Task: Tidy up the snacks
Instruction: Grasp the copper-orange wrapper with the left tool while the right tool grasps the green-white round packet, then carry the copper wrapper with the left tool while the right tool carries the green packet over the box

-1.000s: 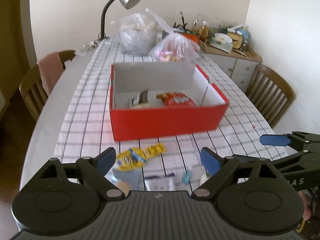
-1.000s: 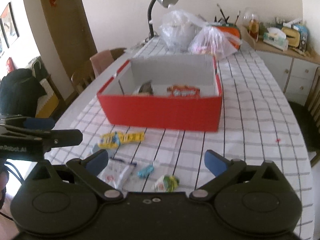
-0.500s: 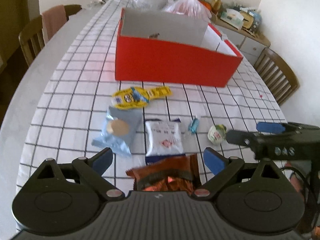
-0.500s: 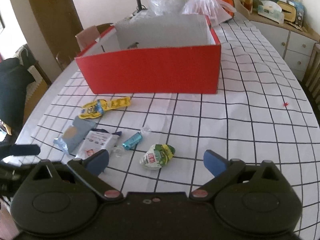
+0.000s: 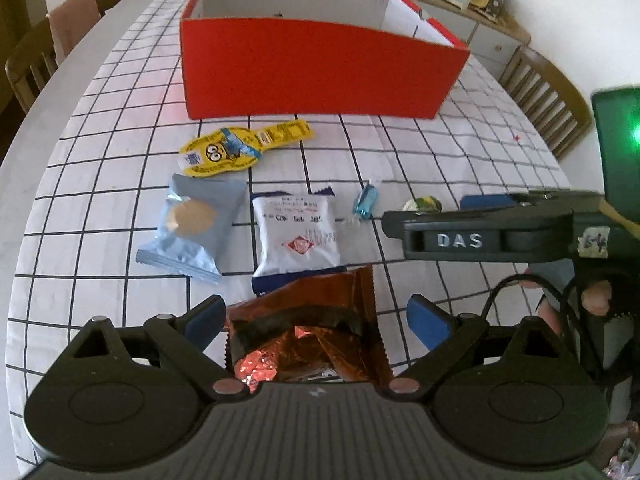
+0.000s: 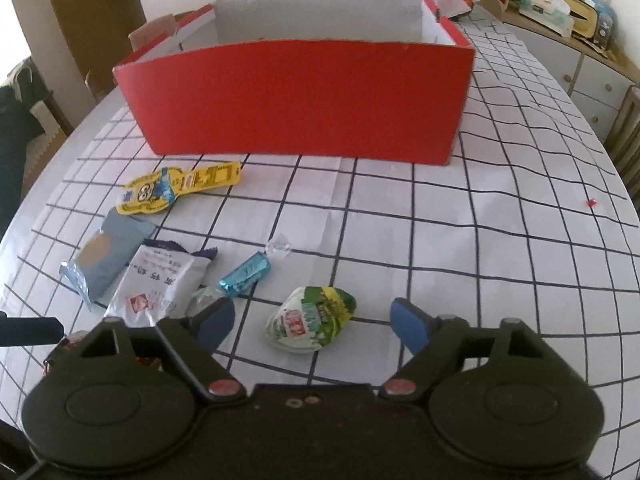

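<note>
Table (image 6: 520, 240) under a white grid-checked cloth; directly on it: red box (image 6: 296, 100), yellow packet (image 6: 176, 190), grey-blue pouch (image 6: 106, 254), white sachet (image 6: 154, 286), blue candy (image 6: 245, 278), green-white sweet (image 6: 310, 318), copper foil bag (image 5: 316, 332).

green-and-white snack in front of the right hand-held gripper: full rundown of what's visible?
The green-and-white snack is a small rounded, egg-like piece in a glossy, crinkled wrapper: white at its near-left end with a red label, green and yellow toward its far-right end. It lies on its side on the checked tablecloth, alone, touching no other snack. It sits between the open fingers of the right hand-held gripper, which do not touch it. From the left wrist only its top shows.
</note>
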`<state>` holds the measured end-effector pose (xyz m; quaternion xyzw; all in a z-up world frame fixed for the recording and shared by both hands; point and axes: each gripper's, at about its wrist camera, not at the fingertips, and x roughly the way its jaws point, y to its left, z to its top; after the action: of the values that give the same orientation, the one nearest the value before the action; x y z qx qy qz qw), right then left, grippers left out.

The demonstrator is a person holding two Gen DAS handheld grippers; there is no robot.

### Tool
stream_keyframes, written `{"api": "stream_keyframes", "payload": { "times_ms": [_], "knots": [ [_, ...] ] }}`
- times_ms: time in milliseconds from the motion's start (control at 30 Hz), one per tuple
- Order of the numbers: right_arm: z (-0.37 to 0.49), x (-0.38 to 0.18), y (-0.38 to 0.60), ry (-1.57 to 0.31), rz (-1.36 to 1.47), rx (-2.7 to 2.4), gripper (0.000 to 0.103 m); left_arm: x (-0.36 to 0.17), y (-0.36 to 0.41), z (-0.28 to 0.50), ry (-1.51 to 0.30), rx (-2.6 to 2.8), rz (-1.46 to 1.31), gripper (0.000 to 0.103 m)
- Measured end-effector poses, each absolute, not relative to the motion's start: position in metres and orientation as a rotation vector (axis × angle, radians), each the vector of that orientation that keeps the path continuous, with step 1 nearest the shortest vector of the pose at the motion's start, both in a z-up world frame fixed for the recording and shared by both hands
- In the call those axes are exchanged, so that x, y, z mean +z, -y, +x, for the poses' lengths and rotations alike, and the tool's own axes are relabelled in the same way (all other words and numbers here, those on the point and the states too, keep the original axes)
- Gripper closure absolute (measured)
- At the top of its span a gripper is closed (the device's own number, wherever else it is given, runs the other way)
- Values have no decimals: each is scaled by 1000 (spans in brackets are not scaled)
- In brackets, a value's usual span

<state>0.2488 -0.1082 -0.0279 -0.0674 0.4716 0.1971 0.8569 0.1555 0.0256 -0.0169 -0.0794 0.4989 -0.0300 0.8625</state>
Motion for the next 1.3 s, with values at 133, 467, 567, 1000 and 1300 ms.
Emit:
{"api": "stream_keyframes", "payload": {
  "times_ms": [133, 467, 567, 1000, 1300],
  "knots": [
    [245, -32, 100, -980, -183, 410, 27, -24, -24, 159, -1071, -45, -160, 5],
    [237, -30, 97, -943, -218, 415, 54, -37, -29, 163, -1108, -11, -218, 13],
    [235, -30, 99, -935, -212, 416, 57, -36, -31, 160, -1095, 3, -231, 19],
    [232, -27, 110, -913, -177, 407, 61, -31, -30, 147, -1033, 15, -262, 37],
    [223, -10, 124, -885, -123, 436, 61, -25, -34, 138, -1010, 19, -303, 38]
  ]
}}
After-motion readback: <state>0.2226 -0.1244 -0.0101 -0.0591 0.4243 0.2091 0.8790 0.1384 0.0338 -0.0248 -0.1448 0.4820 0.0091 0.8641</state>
